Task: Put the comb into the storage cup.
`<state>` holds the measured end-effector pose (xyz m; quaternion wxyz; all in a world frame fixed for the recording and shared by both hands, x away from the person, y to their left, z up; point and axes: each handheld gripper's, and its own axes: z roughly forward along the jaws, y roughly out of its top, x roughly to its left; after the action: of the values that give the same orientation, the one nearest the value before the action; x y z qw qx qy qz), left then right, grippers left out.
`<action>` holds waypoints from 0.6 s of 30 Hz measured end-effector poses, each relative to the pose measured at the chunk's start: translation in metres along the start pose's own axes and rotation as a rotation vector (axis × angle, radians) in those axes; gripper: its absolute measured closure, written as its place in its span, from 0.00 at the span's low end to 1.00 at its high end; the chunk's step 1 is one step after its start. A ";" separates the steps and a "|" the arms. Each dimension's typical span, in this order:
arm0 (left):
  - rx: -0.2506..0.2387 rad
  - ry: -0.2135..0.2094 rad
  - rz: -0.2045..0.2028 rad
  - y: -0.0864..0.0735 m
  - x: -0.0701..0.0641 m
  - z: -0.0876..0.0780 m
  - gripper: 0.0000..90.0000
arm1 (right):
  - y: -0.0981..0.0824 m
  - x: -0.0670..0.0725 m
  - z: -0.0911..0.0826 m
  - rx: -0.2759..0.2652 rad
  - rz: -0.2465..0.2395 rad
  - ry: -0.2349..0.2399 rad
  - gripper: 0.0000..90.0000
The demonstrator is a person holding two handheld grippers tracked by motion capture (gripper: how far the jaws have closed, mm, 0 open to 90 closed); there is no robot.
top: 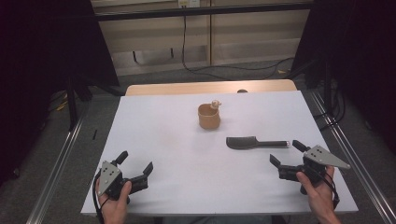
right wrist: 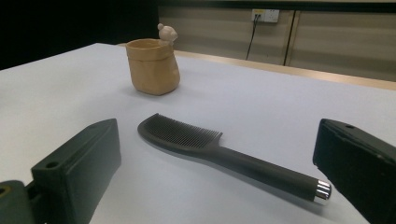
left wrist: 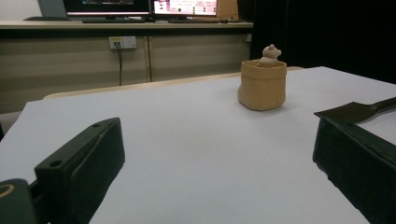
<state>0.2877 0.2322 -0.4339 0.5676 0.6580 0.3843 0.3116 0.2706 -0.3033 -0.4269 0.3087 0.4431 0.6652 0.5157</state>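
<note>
White rectangular table top (top: 163,140), set over a wooden desk, dark curtains at both sides. Left gripper (top: 136,164) at the near left corner, jaws spread wide, gripping nothing. Right gripper (top: 287,154) at the near right edge, jaws likewise spread and empty, aimed toward the table centre. Tan soft pouch-shaped cup (top: 208,116) with a small bear figure on its rim, upright past mid-table. Black plastic comb-style hairbrush (top: 254,143) flat between cup and right gripper, metal-capped handle end just beside the farther right jaw, not touching; well apart from the left gripper.
</note>
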 end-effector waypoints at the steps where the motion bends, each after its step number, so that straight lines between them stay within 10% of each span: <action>1: 0.002 0.000 0.003 0.000 0.000 0.000 0.03 | 0.001 0.000 0.001 0.005 -0.006 0.006 0.00; 18: 0.004 -0.009 0.002 0.000 -0.002 -0.002 0.03 | 0.026 -0.007 0.022 0.079 -0.002 0.061 0.01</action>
<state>0.2853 0.2318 -0.4331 0.5679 0.6608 0.3817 0.3086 0.2996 -0.2984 -0.4081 0.2709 0.4382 0.6947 0.5020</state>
